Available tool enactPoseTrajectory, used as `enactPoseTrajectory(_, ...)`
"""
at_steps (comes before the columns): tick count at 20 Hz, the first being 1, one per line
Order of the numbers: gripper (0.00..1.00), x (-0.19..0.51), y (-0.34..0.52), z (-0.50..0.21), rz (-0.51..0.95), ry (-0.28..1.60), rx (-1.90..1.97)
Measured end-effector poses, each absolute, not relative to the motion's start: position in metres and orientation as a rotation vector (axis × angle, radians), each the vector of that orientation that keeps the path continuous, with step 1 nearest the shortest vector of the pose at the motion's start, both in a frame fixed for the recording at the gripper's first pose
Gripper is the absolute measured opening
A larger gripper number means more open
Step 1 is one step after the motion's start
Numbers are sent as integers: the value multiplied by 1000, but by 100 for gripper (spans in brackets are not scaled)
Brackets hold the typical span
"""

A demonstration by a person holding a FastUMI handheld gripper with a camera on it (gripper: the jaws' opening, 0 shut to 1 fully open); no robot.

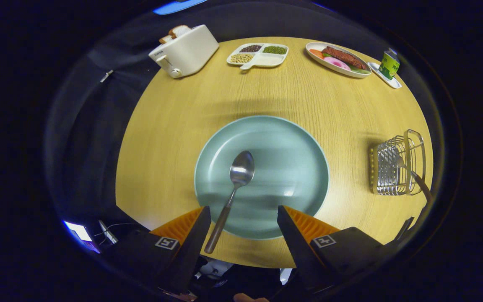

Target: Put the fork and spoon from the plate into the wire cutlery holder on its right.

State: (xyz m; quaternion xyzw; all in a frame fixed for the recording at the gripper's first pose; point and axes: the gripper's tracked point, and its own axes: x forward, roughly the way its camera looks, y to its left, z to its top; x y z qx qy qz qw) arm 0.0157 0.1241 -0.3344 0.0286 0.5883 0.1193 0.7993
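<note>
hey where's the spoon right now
In the gripper view, the spoon lies on the green plate, its handle hanging over the plate's near rim beside one finger of the open gripper.

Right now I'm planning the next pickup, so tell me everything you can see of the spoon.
The spoon has a shiny metal bowl and neck and a dark brown handle. It lies flat on the pale green plate, bowl up near the plate's middle, its handle crossing the near rim and overhanging the wooden table. The open gripper hovers above, the handle beside one finger, untouched.
</note>
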Motion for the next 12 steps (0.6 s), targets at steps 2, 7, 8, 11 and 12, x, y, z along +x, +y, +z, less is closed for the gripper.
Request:
enactPoseTrajectory(2,100,10,127,-349,232,1316,75)
enactPoseTrajectory(7,99,9,127,-371,176,1387,78)
enactPoseTrajectory(8,98,9,127,-373,175,1395,70)
enactPoseTrajectory(11,84,6,128,-381,159,1434,63)
enactPoseTrajectory(12,67,3,127,-381,159,1452,58)
